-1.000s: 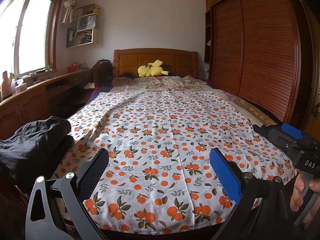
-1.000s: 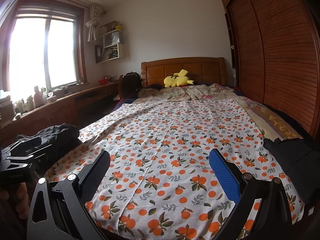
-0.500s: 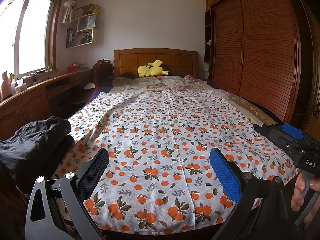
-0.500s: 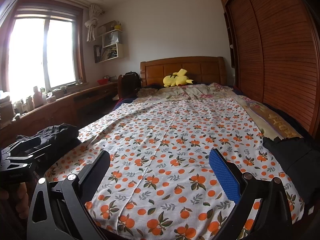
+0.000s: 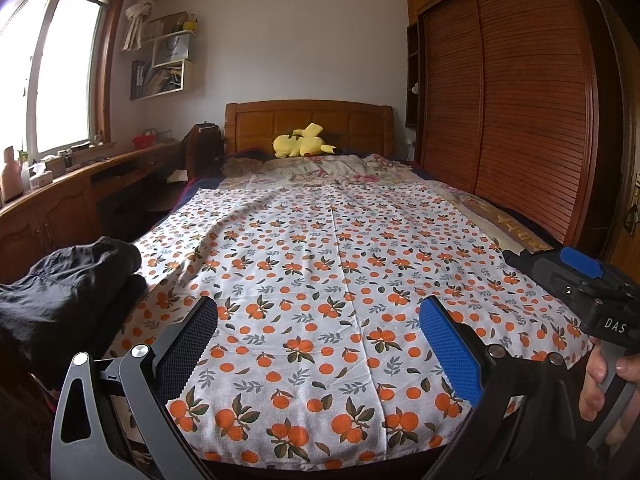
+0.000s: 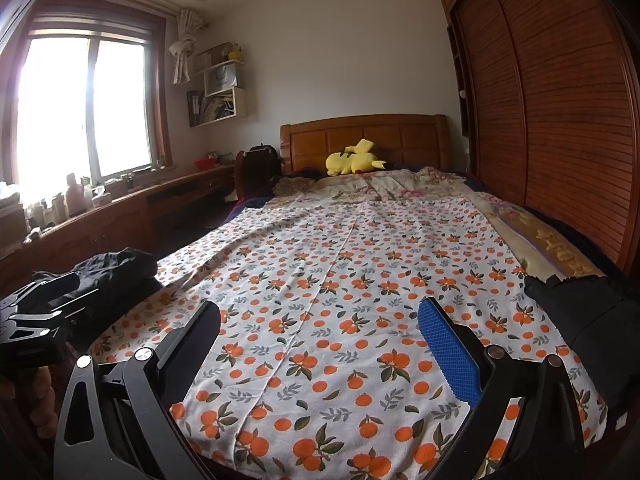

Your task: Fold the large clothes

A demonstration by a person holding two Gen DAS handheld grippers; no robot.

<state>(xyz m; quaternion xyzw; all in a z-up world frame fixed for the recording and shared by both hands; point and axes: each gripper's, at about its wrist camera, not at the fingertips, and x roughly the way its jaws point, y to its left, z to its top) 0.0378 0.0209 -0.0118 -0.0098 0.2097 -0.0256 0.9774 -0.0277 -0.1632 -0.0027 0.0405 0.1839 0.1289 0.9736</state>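
Over the foot of the bed (image 5: 520, 236), both tongs hover with jaws spread wide, gripping nothing, much as they did a second ago; the left tongs (image 5: 318, 344) and right tongs (image 6: 320, 340) have barely shifted. Black clothes (image 5: 60, 292) stay heaped at the bed's left edge on the orange-print sheet (image 5: 320, 264), and another dark garment (image 6: 592, 320) lies at the right edge. Nothing else has moved.
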